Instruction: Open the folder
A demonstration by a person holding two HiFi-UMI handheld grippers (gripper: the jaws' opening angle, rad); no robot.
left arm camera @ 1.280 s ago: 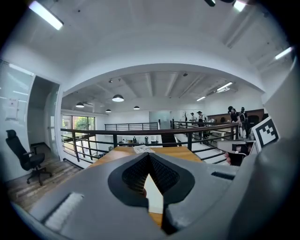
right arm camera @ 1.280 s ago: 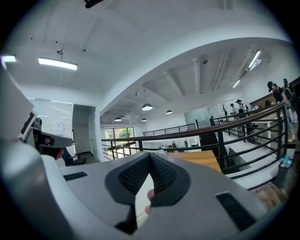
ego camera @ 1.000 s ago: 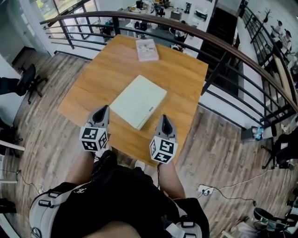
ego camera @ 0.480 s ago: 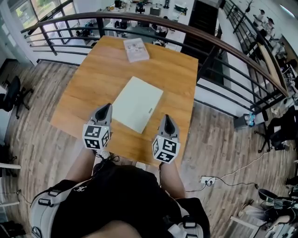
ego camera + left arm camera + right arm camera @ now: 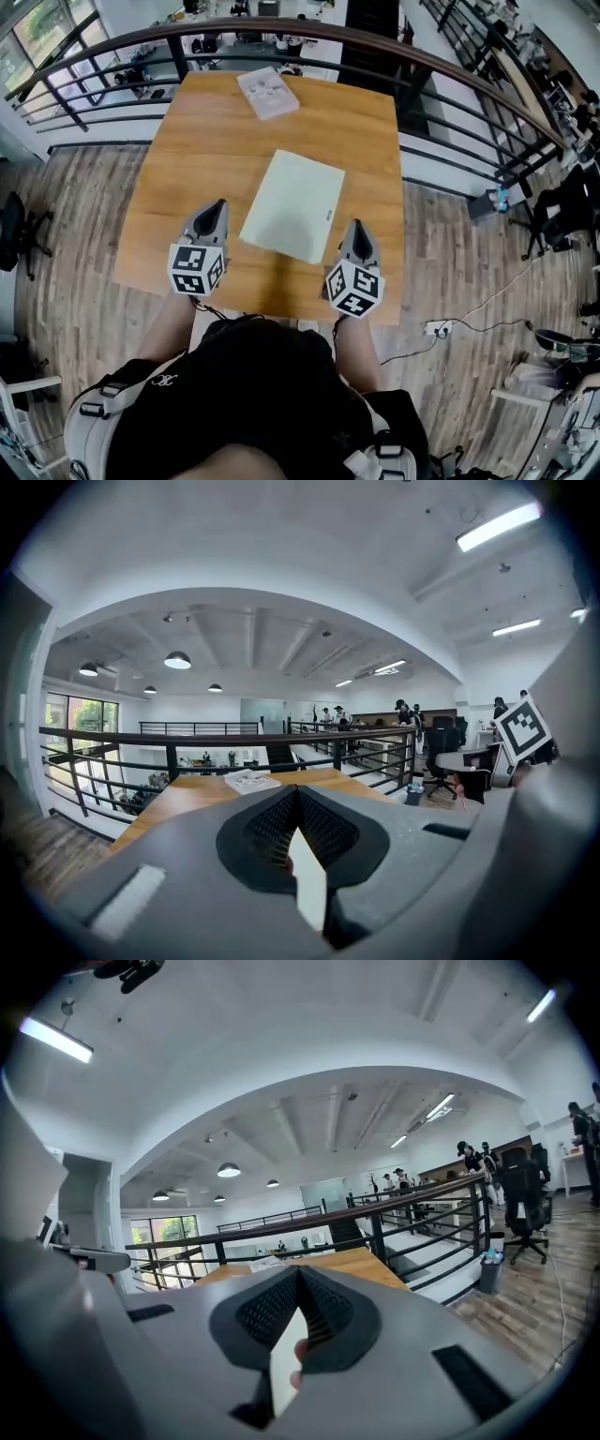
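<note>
A pale closed folder (image 5: 293, 206) lies flat in the middle of the wooden table (image 5: 187, 159), its near edge turned towards me. My left gripper (image 5: 219, 203) hovers just left of the folder's near left corner, jaws shut and empty. To the right of the near right corner, my right gripper (image 5: 356, 225) is also shut, holding nothing. Neither touches the folder. In the left gripper view the shut tips (image 5: 296, 789) point over the table towards the far railing. The right gripper view shows its shut tips (image 5: 298, 1269) aimed the same way.
A printed booklet (image 5: 268, 92) lies at the table's far edge and shows as a booklet (image 5: 246, 780) ahead in the left gripper view. A dark metal railing (image 5: 281, 28) curves round the far and right sides. Wooden floor surrounds the table; cables (image 5: 469, 323) lie at right.
Both grippers have shifted sideways along the table's near side and turned with my body. The folder now sits more squarely between them. Both stay shut.
</note>
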